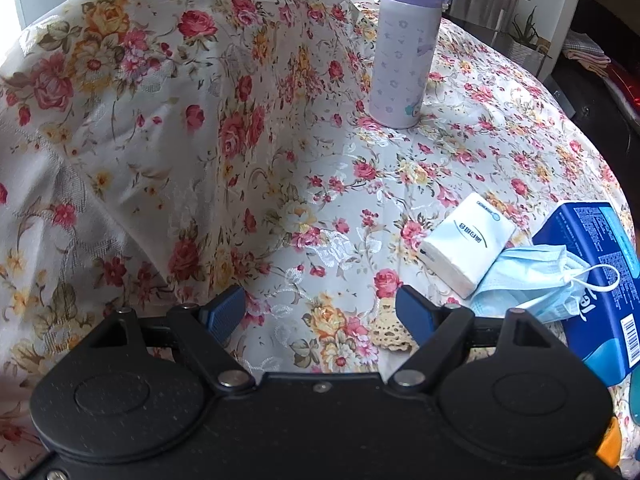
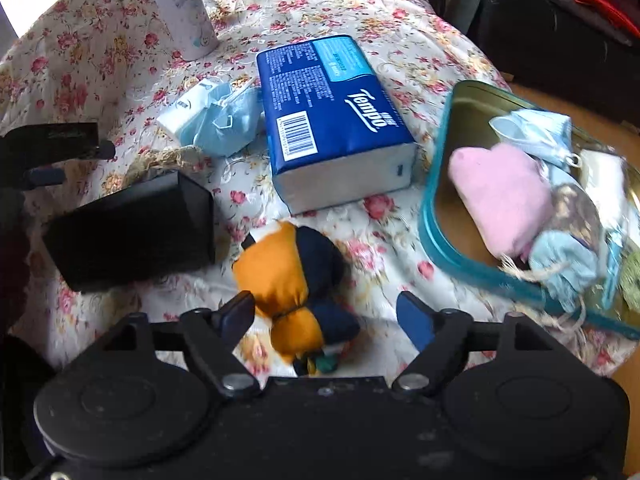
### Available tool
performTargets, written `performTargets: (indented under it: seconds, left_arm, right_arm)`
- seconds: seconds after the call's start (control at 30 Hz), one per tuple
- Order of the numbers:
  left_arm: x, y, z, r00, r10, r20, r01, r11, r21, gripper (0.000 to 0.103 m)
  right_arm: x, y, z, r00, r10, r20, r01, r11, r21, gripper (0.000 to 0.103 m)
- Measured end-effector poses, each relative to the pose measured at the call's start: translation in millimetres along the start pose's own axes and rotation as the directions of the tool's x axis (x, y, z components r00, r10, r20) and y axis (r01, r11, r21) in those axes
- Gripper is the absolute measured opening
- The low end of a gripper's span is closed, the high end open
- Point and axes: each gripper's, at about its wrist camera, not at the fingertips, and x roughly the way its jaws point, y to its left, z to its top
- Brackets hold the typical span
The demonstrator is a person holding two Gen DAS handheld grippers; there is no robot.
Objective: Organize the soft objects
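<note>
Sorting looks partly done — a pink cloth (image 2: pixel 500 196) already lies in the teal tin (image 2: pixel 430 200). The right gripper (image 2: pixel 326 312) hangs spread over an orange-and-navy pouch (image 2: pixel 292 276), pinching nothing; the left gripper (image 1: pixel 320 312) is spread too — a face mask (image 1: pixel 532 284) waits.

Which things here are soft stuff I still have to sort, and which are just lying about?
For the job:
orange and navy pouch
blue face mask
small white tissue pack
blue tissue pack
teal tin, already holding soft items

Lying about:
lilac bottle
black box
</note>
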Motion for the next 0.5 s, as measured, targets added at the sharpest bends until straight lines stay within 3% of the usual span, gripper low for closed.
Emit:
performTargets:
  seconds: [0.23,0.33,0.5]
  left_arm:
    - [0.3,2.1,0.3,0.999,-0.036,0.008,0.036,0.999,-0.014,0.078]
    - [-0.6,2.7,0.0,0.998,-0.058,0.01,0.058,0.998,-0.024,0.078]
    - [-2.6,-3.2,-1.8,0.998,-0.062,0.012,0.062,0.998,0.002,0.078]
  right_arm:
    - [39.0,17.8,1.6,0.998,-0.02,-0.059,0.015,0.995,-0.094,0.079]
    - [41.2,24.7,-1.0,0.998,-0.042,-0.04,0.037,0.991,-0.129,0.082]
    - [49.3,27.0,-3.8,0.999,-0.032,-0.036,0.027,0.991,-0.132,0.102]
